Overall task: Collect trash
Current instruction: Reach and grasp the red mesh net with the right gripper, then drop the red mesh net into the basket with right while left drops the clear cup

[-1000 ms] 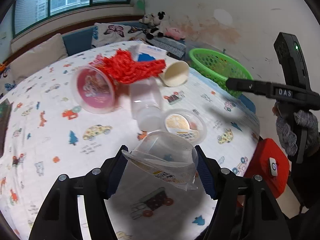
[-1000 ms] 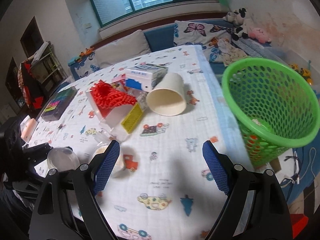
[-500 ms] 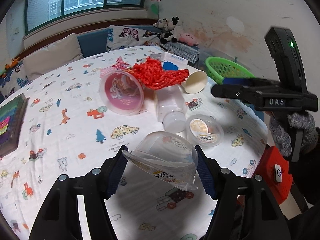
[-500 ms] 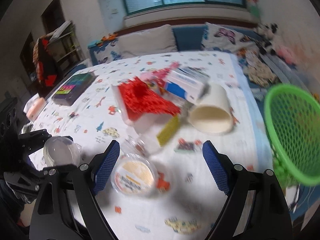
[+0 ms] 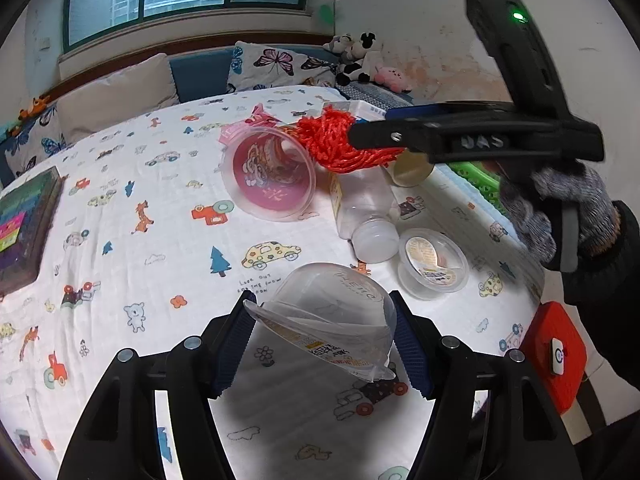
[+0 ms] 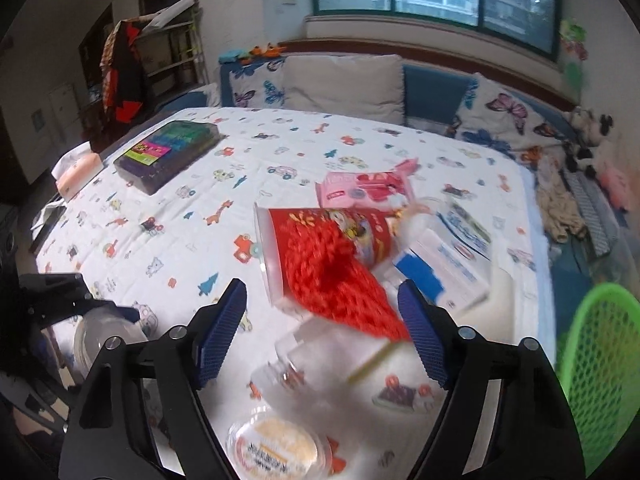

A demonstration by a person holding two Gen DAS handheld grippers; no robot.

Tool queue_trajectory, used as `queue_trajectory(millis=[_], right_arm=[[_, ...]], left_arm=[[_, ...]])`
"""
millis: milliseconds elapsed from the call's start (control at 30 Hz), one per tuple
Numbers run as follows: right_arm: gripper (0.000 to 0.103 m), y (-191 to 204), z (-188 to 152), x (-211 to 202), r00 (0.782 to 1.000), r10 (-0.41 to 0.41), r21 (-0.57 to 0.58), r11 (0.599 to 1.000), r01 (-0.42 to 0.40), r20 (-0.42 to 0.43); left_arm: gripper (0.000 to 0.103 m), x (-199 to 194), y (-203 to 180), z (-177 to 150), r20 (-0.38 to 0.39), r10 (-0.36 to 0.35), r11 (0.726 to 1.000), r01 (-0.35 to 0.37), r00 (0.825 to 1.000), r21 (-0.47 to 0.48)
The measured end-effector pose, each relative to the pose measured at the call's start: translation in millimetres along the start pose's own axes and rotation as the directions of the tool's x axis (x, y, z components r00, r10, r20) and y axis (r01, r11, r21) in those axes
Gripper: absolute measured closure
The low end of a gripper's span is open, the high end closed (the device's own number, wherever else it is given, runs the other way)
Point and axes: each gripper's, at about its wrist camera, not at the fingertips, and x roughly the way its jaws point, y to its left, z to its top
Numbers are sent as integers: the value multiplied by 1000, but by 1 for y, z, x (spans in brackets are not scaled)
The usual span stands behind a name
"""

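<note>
The left gripper [image 5: 324,340] is pinching a clear plastic cup [image 5: 332,304] to carry it as trash. The right gripper [image 6: 322,334] is empty, its jaws closing above the red net [image 6: 332,280] and bottle [image 6: 320,360]. The green basket [image 6: 600,360] is waiting nearby at the table's edge.

clear cup [image 5: 332,308]: glossy plastic | tablecloth [image 5: 160,264]: matt cloth | net [image 6: 332,276]: rough mesh
</note>
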Motion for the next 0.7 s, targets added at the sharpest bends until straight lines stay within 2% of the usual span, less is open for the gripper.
queue_trajectory(millis=[200, 367, 467, 700], right_arm=[[39, -6, 6, 30, 999, 16, 7, 1000, -16, -51], [54, -11, 1, 32, 998, 28, 31, 999, -26, -51], [57, -11, -2, 23, 999, 27, 45, 999, -25, -31], [58, -17, -10, -14, 998, 33, 87, 995, -37, 45]], left_arm=[[39, 1, 3, 1, 0, 1, 1000, -1, 1000, -2], [39, 2, 5, 2, 1, 2, 1000, -2, 1000, -9], [39, 4, 3, 3, -4, 1, 1000, -1, 1000, -9], [39, 5, -9, 15, 5, -17, 1000, 17, 1000, 13]])
